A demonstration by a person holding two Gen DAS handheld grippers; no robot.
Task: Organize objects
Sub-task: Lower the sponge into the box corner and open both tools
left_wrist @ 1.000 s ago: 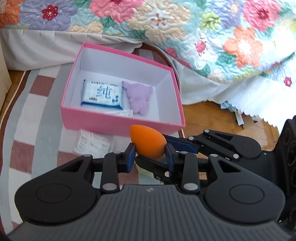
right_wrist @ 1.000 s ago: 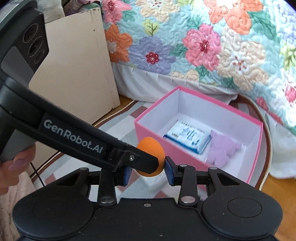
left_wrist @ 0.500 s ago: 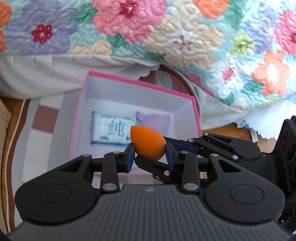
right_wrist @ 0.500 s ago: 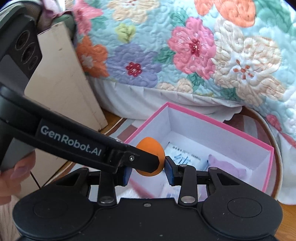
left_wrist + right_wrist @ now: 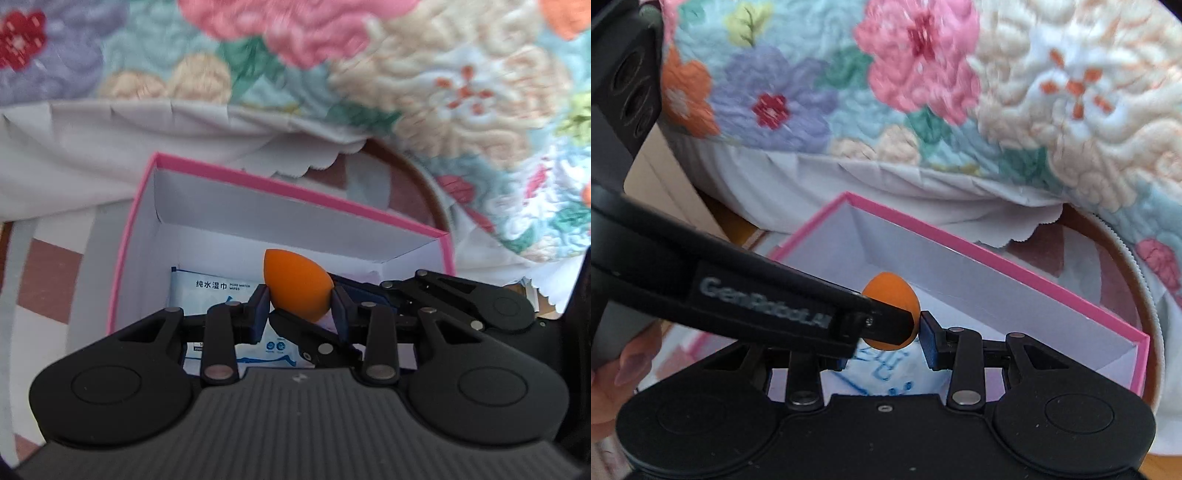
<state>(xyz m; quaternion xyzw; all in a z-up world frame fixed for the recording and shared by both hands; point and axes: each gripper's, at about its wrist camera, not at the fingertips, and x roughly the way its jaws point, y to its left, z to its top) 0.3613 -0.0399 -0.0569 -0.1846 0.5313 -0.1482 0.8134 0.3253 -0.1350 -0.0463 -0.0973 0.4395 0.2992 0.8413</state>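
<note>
Left claw (image 5: 298, 308) clamping orange sponge (image 5: 297, 284), right claw (image 5: 886, 338) too, inside pink box (image 5: 295, 192) rim

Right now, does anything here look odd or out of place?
Yes: both grippers, left and right, pinch the same orange sponge above the pink box, an unusual double grip for something so small. Nothing looks spilled or damaged.

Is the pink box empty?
No. The pink box already holds a wipes packet, and the orange sponge hangs above it, gripped by both tools.
</note>
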